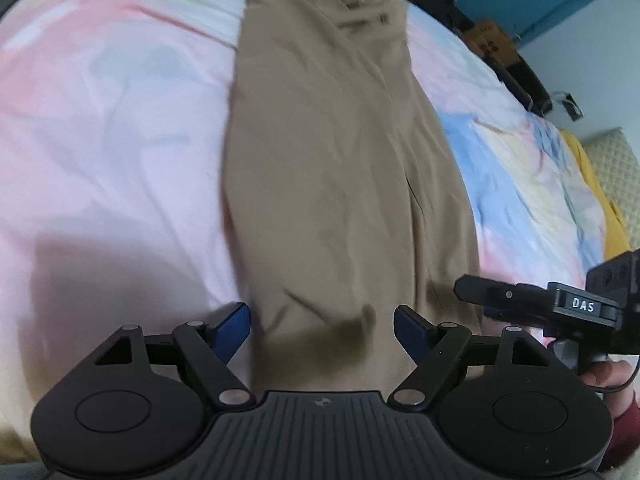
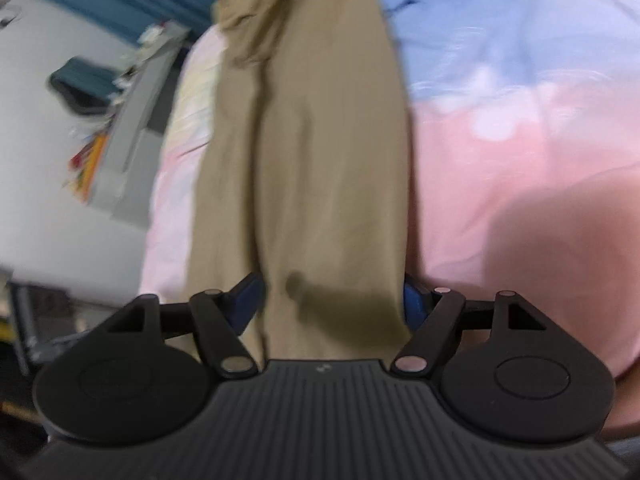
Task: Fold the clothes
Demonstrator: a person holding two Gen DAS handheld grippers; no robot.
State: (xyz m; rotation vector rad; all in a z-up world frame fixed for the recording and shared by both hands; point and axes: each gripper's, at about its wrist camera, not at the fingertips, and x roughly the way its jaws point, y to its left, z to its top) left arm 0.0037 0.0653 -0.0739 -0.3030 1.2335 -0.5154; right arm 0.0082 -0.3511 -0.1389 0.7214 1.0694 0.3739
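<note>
trousers in tan cloth lie lengthwise on the pastel bedsheet, already doubled into one narrow strip, legs together; the waistband end sits at the far end of the strip. left gripper hovers over the strip's near end, jaws spread wide and holding nothing. right gripper straddles that same end, its jaws also spread, cloth between them but not pinched. folding looks partly done; the crosswise folds are, i judge, still left.
</note>
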